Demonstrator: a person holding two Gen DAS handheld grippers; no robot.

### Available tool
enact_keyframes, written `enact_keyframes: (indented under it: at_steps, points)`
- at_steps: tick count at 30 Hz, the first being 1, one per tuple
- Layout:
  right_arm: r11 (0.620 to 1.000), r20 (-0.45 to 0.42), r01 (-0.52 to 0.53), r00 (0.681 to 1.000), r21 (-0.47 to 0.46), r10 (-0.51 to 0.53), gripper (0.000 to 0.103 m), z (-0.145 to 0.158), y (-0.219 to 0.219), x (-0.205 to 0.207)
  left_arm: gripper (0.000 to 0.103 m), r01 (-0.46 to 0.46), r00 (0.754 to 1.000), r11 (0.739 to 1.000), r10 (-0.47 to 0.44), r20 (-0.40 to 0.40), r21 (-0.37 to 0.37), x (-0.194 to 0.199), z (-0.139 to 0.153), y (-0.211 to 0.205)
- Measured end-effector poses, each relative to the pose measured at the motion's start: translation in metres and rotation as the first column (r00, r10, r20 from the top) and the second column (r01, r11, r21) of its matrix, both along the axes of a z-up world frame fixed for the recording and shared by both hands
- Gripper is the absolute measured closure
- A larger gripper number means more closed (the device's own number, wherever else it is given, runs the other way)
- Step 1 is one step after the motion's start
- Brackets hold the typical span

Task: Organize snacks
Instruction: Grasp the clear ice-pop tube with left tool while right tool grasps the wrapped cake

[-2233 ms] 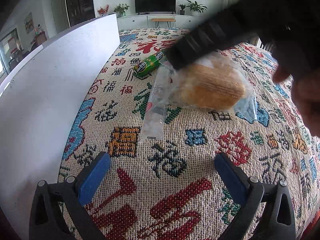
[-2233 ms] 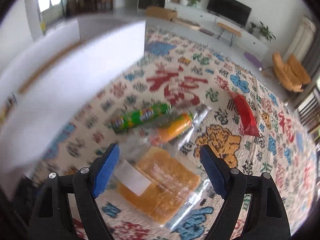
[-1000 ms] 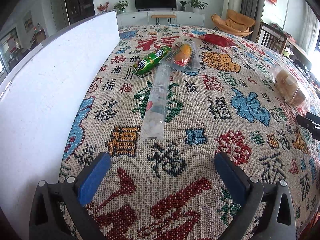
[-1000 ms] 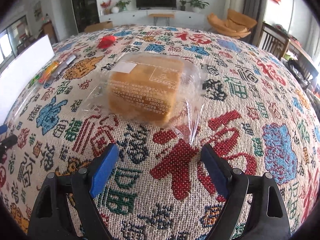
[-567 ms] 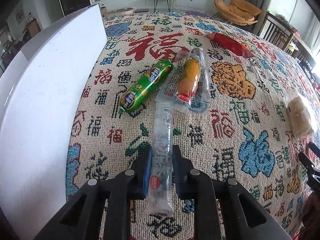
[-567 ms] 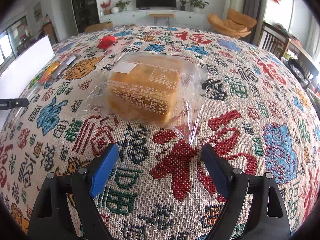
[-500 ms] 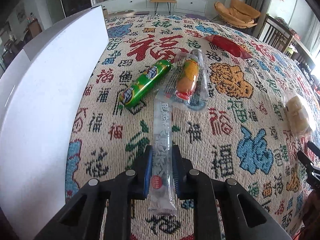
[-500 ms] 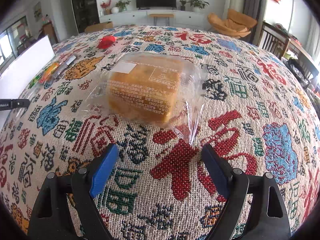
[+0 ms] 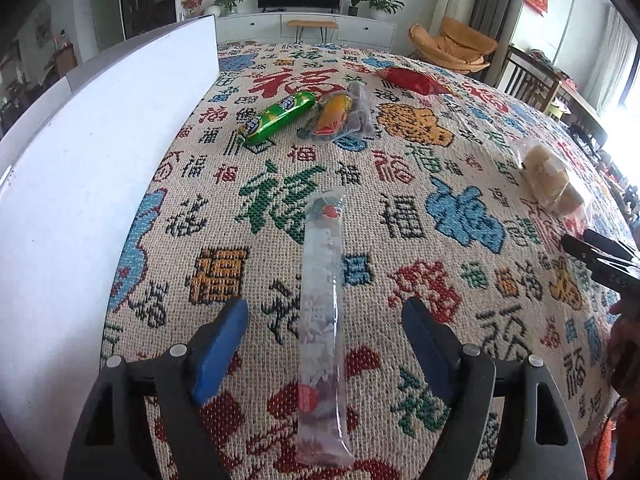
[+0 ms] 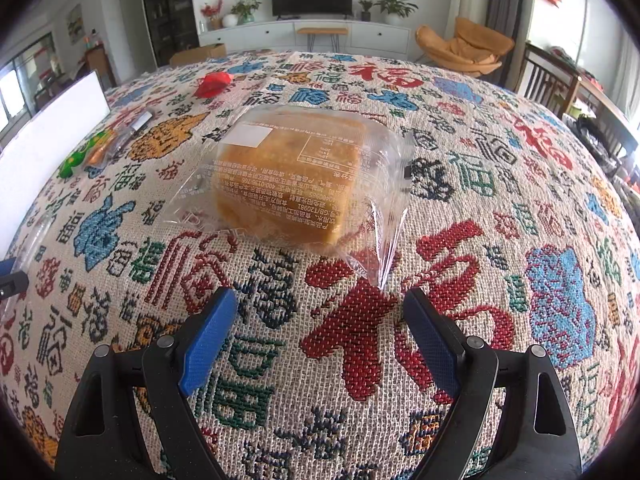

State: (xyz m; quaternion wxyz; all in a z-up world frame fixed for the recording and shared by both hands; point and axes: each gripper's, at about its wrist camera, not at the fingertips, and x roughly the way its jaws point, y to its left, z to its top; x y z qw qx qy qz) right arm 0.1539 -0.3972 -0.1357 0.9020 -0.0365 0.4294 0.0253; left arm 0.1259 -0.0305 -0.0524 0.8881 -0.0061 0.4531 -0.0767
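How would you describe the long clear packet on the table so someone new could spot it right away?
Start at the white board standing along the left edge of the patterned tablecloth. Nearest the camera, between the open left gripper fingers, lies the clear packet, pointing away. Unlike the green tube and orange snack farther back, it is see-through, flat and much longer.

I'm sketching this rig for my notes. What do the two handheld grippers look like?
Both look alike. The left gripper and right gripper each have two black plastic fingers with triangular cut-outs and silver screw heads at the joints. The fingers carry blue textured pads on their inner faces. No cables or markings show. A bit of the person's hand appears at the left view's edge.
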Motion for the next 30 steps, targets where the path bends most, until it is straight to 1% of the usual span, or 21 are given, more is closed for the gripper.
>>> enact_keyframes:
  at_steps: [2, 4, 6, 7, 10, 11, 12, 13, 15, 16, 17, 20, 22, 24, 26, 27, 28, 30]
  points:
    - [1.000, 0.000, 0.000, 1.000, 0.000, 0.000, 0.015, 0.000, 0.000, 0.000, 0.024, 0.006, 0.999, 0.999, -0.007, 0.035, 0.034, 0.002, -0.003, -0.003]
    - [1.000, 0.000, 0.000, 1.000, 0.000, 0.000, 0.015, 0.000, 0.000, 0.000, 0.023, 0.009, 0.999, 0.998, -0.012, 0.046, 0.066, 0.002, -0.005, -0.006]
    - [1.000, 0.000, 0.000, 1.000, 0.001, 0.000, 0.015, 0.000, 0.000, 0.000, 0.022, 0.007, 0.999, 0.998, -0.010, 0.053, 0.059, 0.002, -0.006, -0.005]
    - [1.000, 0.000, 0.000, 1.000, 0.002, 0.000, 0.015, 0.000, 0.000, 0.000, 0.020, 0.007, 0.998, 0.998, -0.011, 0.056, 0.057, 0.003, -0.006, -0.005]
    - [1.000, 0.001, -0.002, 1.000, 0.007, 0.002, 0.015, 0.000, 0.000, 0.002, 0.013, -0.014, 0.997, 0.997, 0.007, 0.082, 0.081, 0.002, -0.009, -0.009]
    - [1.000, 0.003, -0.004, 1.000, 0.013, 0.004, 0.015, 0.000, -0.001, 0.001, 0.013, -0.018, 0.997, 0.996, 0.011, 0.082, 0.084, 0.002, -0.009, -0.009]
    - [1.000, 0.015, -0.009, 1.000, 0.030, 0.009, 0.016, 0.002, -0.002, -0.001, 0.012, -0.019, 0.997, 0.997, 0.013, 0.079, 0.075, 0.002, -0.009, -0.008]
    - [0.997, 0.054, -0.019, 0.998, 0.071, 0.015, 0.016, 0.008, -0.006, -0.007, 0.012, -0.019, 0.997, 0.997, 0.014, 0.078, 0.068, 0.001, -0.009, -0.007]
    - [0.977, 0.179, -0.029, 0.984, 0.212, -0.010, 0.016, 0.025, -0.017, -0.026, 0.012, -0.019, 0.997, 0.997, 0.014, 0.079, 0.070, 0.001, -0.009, -0.007]
    - [0.967, 0.205, -0.025, 0.978, 0.253, -0.028, 0.016, 0.031, -0.019, -0.029, 0.011, -0.019, 0.997, 0.997, 0.013, 0.079, 0.069, 0.001, -0.009, -0.007]
    - [0.963, 0.208, -0.015, 0.977, 0.270, -0.043, 0.016, 0.038, -0.017, -0.026, 0.011, -0.018, 0.997, 0.998, 0.013, 0.078, 0.068, 0.001, -0.009, -0.007]
    - [0.973, 0.159, 0.041, 0.984, 0.228, -0.078, 0.016, 0.058, -0.002, 0.009, 0.010, -0.016, 0.997, 0.998, 0.011, 0.076, 0.067, 0.001, -0.009, -0.008]
    - [0.975, 0.117, 0.092, 0.986, 0.201, -0.117, 0.016, 0.062, 0.004, 0.036, 0.010, -0.016, 0.997, 0.998, 0.011, 0.076, 0.067, 0.001, -0.009, -0.008]
    - [0.977, 0.023, 0.139, 0.989, 0.159, -0.144, 0.016, 0.051, 0.012, 0.068, 0.010, -0.016, 0.997, 0.998, 0.011, 0.076, 0.067, 0.001, -0.009, -0.008]
    - [0.983, -0.073, 0.171, 0.983, 0.067, -0.166, 0.014, 0.030, 0.020, 0.089, 0.010, -0.016, 0.997, 0.998, 0.011, 0.077, 0.067, 0.001, -0.009, -0.008]
    - [0.986, -0.066, 0.167, 0.984, 0.009, -0.166, 0.009, 0.024, 0.028, 0.092, 0.010, -0.016, 0.997, 0.998, 0.011, 0.076, 0.067, 0.001, -0.009, -0.008]
    - [0.988, -0.054, 0.152, 0.987, -0.038, -0.154, 0.007, 0.019, 0.037, 0.094, 0.010, -0.016, 0.997, 0.998, 0.010, 0.076, 0.067, 0.001, -0.009, -0.008]
    - [0.986, -0.033, 0.149, 0.988, -0.071, -0.151, 0.006, 0.014, 0.040, 0.092, 0.010, -0.016, 0.997, 0.998, 0.011, 0.076, 0.068, 0.001, -0.009, -0.008]
